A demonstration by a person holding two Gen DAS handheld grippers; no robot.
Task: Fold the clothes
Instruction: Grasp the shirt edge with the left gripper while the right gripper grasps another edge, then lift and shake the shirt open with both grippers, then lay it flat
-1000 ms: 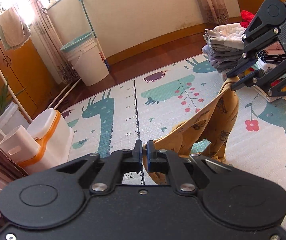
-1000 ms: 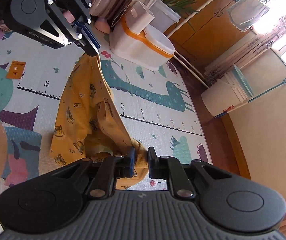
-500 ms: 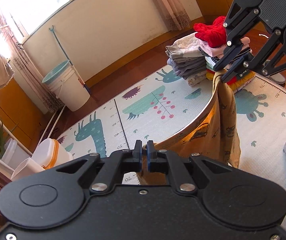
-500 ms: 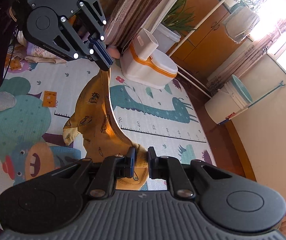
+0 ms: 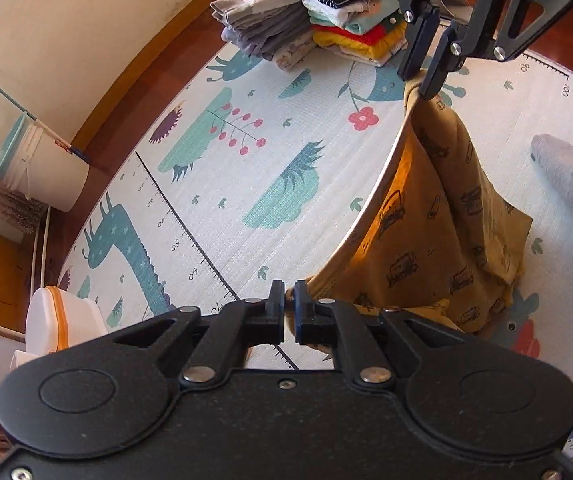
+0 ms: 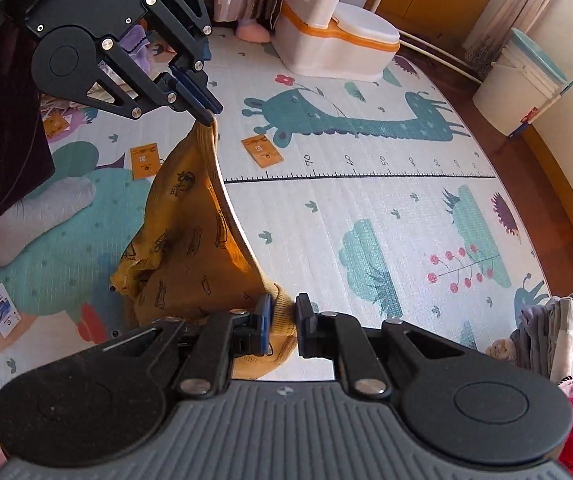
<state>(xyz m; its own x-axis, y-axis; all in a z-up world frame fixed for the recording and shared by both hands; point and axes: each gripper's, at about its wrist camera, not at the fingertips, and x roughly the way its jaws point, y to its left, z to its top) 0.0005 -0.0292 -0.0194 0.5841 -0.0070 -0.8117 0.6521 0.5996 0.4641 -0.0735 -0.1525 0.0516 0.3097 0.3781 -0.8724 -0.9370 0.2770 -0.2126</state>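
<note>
Mustard-yellow garment [image 5: 438,232], printed with small dark vehicle drawings, hung in the air between two hand-held tools above a children's play mat [image 5: 270,168]. The left tool [image 5: 289,305] was nearly closed, pinching one thin corner of the top edge; the right tool [image 6: 282,316] was narrowed on a thicker ribbed band at the other corner. That edge ran taut from one tool to the other, while the rest of the cloth drooped in loose folds, its lowest part bunched on or just above the mat; the views did not settle which.

The cloth appeared soft, light and limp, judging by how it sagged and creased under its own weight. It would likely hold no shape unless stretched, and would probably slide little on the textured mat. The ribbed corners looked like the soundest places to grip, since a thin single layer might slip out of a narrow pinch.

Beyond the garment, a stack of folded clothes [image 5: 326,20] sat at the far edge of the mat, and a person's grey-socked foot [image 6: 34,216] rested on the mat near the hanging cloth. A white and orange potty [image 6: 334,40] stood at the mat's edge, with a white bucket [image 6: 518,84] near the wall.
</note>
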